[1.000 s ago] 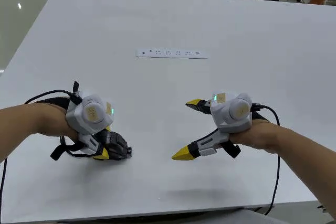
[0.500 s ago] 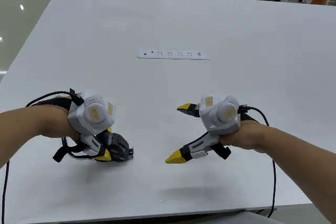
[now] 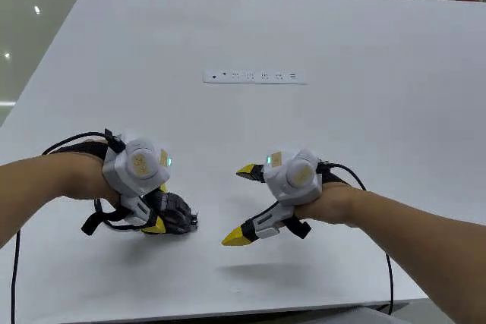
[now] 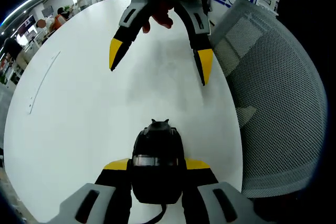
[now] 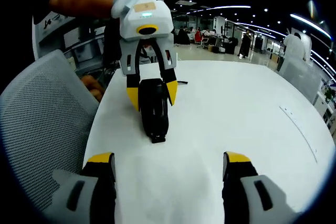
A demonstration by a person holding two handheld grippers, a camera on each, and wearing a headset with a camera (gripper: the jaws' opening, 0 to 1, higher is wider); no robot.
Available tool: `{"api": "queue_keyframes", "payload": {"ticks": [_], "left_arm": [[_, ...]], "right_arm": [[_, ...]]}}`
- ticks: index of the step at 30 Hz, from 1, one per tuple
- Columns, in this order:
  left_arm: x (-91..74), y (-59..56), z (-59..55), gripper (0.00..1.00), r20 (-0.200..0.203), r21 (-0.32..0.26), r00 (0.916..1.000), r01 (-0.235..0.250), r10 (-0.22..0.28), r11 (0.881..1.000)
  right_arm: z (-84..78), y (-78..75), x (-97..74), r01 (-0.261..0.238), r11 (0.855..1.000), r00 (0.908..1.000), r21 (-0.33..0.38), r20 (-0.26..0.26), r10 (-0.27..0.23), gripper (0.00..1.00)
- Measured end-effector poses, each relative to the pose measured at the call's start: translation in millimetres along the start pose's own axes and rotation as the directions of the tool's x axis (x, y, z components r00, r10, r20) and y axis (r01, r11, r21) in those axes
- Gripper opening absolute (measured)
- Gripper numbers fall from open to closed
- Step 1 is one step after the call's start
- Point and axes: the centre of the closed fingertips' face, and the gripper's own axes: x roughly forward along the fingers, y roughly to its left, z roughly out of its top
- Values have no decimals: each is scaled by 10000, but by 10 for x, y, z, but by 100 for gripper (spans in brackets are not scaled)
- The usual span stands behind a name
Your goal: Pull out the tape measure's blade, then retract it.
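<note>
A black tape measure (image 3: 171, 213) rests on the white table (image 3: 250, 28) near its front edge, blade tip pointing right. My left gripper (image 3: 158, 221) is shut on the tape measure's body (image 4: 157, 161); its yellow-tipped fingers (image 4: 116, 164) press both sides. My right gripper (image 3: 241, 204) stands open to the right of it, facing it, with nothing between its fingers (image 5: 101, 158). In the right gripper view the tape measure (image 5: 153, 103) sits ahead, clamped by the left gripper (image 5: 152, 92). The left gripper view has the right gripper (image 4: 157, 61) open, a short gap beyond the tape's tip.
A white power strip (image 3: 254, 77) lies flat at the middle of the table. A grey mesh office chair (image 4: 273, 103) stands just off the table's near edge. Cables trail from both grippers. People stand in the room beyond the far edge.
My right gripper has moved left and nearer, closing the gap to the tape measure, still open. The left gripper keeps its hold in the same spot.
</note>
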Motion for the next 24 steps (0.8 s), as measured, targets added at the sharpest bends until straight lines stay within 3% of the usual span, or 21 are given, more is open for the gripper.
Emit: {"api": "queue_keyframes", "payload": {"ticks": [3,9,18,24], "left_arm": [[3,8,-4,33,-28,-3,10000,17,-17,10000],[10,20,-6,33,-14,-57,10000,41,-41,10000],[10,25,-5,33,26,-135,10000,68,-68,9999],[6,21,4,33,26,-138,10000,45,-45,9999]], "right_arm": [[-28,71,124,-284,9993,9994,-231,-215,279,82],[41,140,275,-581,9972,9983,-478,-136,575,75],[-32,77,326,-655,9945,9967,-819,-529,613,55],[30,73,455,-577,9912,9969,-1192,-604,508,35]]}}
